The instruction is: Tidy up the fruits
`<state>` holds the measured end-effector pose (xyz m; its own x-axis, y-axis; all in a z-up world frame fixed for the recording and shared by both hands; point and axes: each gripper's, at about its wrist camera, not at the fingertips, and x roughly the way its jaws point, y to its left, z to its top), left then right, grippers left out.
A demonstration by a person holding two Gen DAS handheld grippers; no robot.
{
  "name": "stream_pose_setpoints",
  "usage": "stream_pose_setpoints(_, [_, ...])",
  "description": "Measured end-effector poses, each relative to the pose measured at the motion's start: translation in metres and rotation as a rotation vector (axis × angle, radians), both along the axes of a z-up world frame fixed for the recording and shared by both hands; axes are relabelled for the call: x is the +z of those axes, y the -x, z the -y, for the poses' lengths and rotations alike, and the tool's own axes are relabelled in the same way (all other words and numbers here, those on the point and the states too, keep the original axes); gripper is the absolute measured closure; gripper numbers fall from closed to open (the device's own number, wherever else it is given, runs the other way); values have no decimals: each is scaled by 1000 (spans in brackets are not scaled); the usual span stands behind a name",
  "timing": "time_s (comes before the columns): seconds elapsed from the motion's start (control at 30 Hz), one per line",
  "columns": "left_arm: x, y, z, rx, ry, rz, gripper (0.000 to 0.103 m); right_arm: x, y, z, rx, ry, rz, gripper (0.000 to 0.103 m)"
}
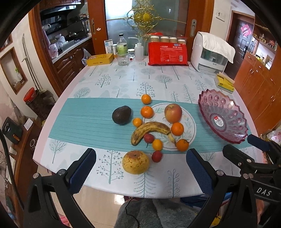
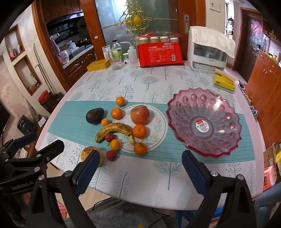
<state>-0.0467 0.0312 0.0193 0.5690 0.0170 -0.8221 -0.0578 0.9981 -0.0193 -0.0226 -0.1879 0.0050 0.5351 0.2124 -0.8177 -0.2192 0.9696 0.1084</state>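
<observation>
Both hand-held grippers, left (image 1: 140, 172) and right (image 2: 139, 172), hang over the counter (image 2: 158, 184) edge, released and grasping nothing. Fruit's mostly on or around the white plate (image 2: 158, 126): apple (image 2: 140, 114), banana (image 2: 114, 130), avocado (image 2: 94, 115). Pink bowl (image 2: 203, 122) sits just right of it.

Black gripper (image 1: 140, 168) frames, blue ribbed pads (image 1: 82, 170), silver screws

Table w/ tree-print cloth (image 1: 108, 84) is sitting mid-room. At 12 o'clock, frosted glass door (image 1: 158, 21) w/ gold ornament (image 1: 145, 16) is letting daylight in. Kitchen counter (image 1: 70, 45) is showing at 10 o'clock, wood cabinets (image 1: 260, 84) at 3 o'clock, grey rug (image 1: 158, 214) lying at 6 o'clock.
</observation>
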Motion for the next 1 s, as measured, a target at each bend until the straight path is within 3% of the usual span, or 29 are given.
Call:
stream_pose_setpoints(0.27, [-18,5,-37,-23,16,-22,1,-11,-10,-22,22,8,-46,8])
stream_pose_setpoints(0.5, [-61,-2,-62,-73,33,-133,1,-27,-22,-35,9,-4,-101,8])
stream_pose_setpoints(0.7, [-100,-19,-67,-123,60,-221,1,-50,-31,-47,-10,-7,-170,9])
stream_pose_setpoints(1.0, [-156,-47,-55,-202,119,-312,3,-73,-50,-41,-98,32,-194,9])
